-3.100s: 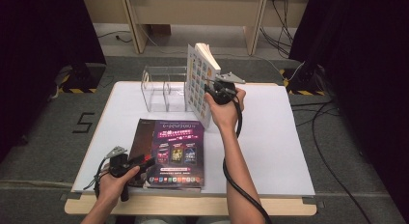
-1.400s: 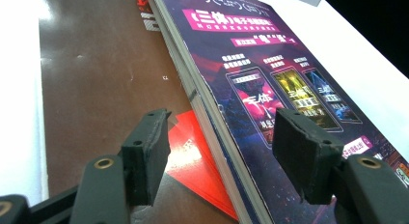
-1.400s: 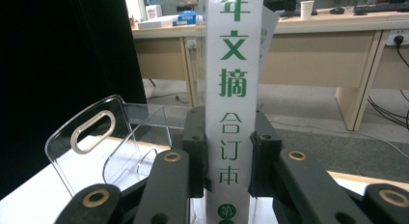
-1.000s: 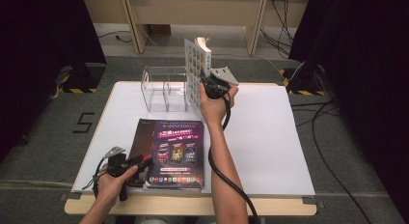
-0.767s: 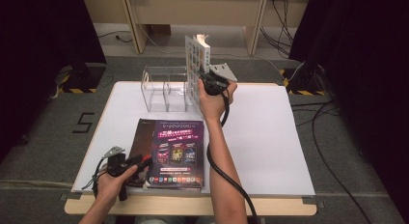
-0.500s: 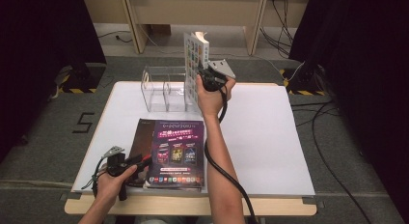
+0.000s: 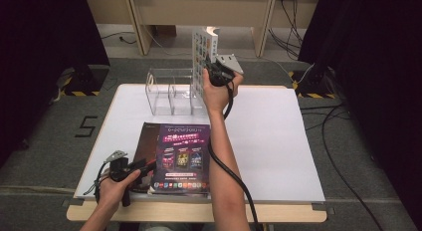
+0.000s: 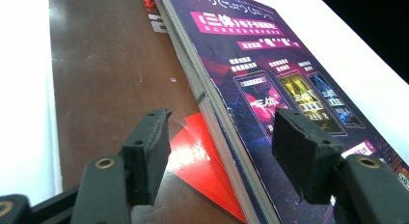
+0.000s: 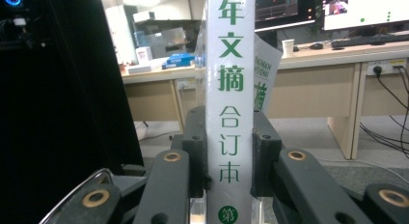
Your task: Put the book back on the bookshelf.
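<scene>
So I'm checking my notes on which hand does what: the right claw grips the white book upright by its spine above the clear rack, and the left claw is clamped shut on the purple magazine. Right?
Not quite. The left claw is open: its jaws straddle the edge of the purple magazine without pressing it, as the left gripper view shows. The right claw does grip the white book upright by its spine above the clear rack.

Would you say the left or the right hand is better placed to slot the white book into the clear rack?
The right, probably: its gripper already clamps the upright white book by the spine, just above the rack. The left gripper sits open by the purple book.
</scene>
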